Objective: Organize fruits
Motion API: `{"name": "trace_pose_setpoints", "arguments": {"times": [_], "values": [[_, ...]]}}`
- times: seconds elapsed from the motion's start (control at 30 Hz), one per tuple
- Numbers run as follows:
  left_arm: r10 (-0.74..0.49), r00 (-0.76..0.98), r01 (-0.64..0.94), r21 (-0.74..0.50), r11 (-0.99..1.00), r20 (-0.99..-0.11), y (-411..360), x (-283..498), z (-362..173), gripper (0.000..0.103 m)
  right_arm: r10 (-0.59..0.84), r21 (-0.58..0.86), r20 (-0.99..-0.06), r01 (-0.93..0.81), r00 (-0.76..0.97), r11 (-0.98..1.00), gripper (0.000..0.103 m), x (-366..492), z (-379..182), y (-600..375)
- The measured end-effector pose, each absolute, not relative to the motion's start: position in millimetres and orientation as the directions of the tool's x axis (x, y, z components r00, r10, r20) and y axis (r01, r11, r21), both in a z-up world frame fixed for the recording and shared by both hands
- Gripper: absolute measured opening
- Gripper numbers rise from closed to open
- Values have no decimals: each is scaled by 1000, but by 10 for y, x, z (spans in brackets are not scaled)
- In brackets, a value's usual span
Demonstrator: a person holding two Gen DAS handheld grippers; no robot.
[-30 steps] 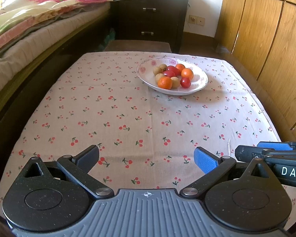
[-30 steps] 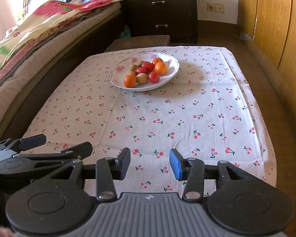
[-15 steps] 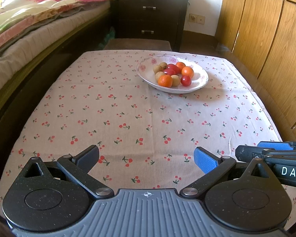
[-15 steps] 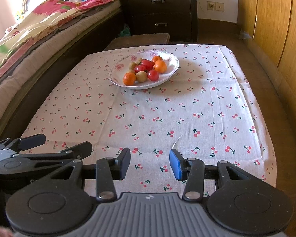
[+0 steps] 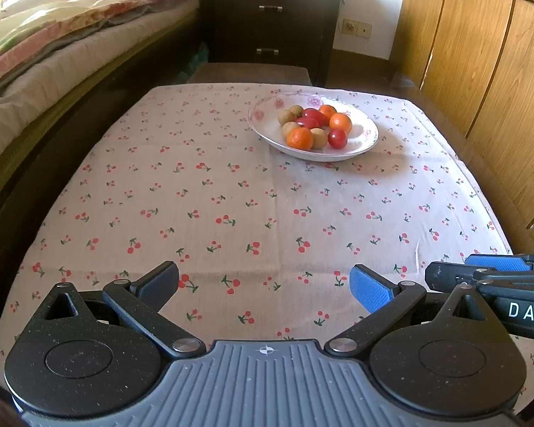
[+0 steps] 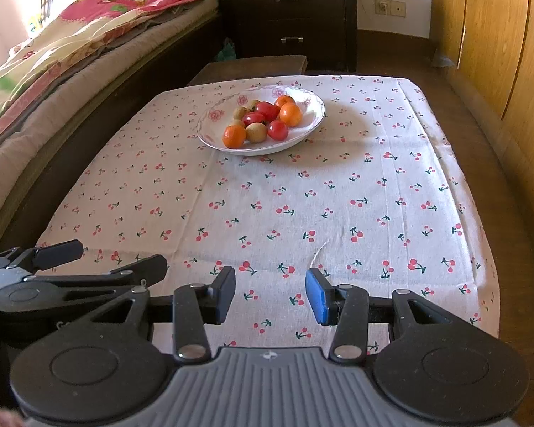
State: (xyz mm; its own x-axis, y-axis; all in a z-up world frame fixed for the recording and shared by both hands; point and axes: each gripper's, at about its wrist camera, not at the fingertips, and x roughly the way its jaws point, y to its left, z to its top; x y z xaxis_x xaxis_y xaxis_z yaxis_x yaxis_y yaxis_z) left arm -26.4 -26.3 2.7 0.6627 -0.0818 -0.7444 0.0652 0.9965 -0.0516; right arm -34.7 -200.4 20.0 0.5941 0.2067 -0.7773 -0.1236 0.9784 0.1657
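Observation:
A white flowered plate (image 5: 365, 140) (image 6: 311, 122) stands at the far side of the table and holds several small fruits: orange ones (image 5: 299, 138) (image 6: 234, 136), red cherry tomatoes (image 5: 337, 138) (image 6: 277, 130) and brown longans (image 5: 318, 138) (image 6: 256, 132). My left gripper (image 5: 263, 284) is open and empty over the table's near edge. My right gripper (image 6: 270, 293) is open and empty beside it, also at the near edge. Both are far from the plate.
The table wears a cherry-print cloth (image 5: 231, 195) (image 6: 338, 195). A bed (image 5: 35, 53) runs along the left, a dark drawer chest (image 5: 270, 25) stands behind, and wooden wardrobe doors (image 5: 480, 71) line the right. A loose thread (image 6: 317, 251) lies on the cloth.
Both grippers have drawn back slightly from the plate and risen a little. Their jaws have stayed open and nothing on the table has moved.

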Motion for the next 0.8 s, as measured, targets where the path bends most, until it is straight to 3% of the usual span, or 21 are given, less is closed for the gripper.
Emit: {"name": "trace_pose_setpoints", "arguments": {"times": [0.8], "values": [[-84, 648, 61, -58, 996, -757, -258, -264, 2, 103, 202, 161, -786, -122, 584, 979, 44, -343, 184, -1992]]}}
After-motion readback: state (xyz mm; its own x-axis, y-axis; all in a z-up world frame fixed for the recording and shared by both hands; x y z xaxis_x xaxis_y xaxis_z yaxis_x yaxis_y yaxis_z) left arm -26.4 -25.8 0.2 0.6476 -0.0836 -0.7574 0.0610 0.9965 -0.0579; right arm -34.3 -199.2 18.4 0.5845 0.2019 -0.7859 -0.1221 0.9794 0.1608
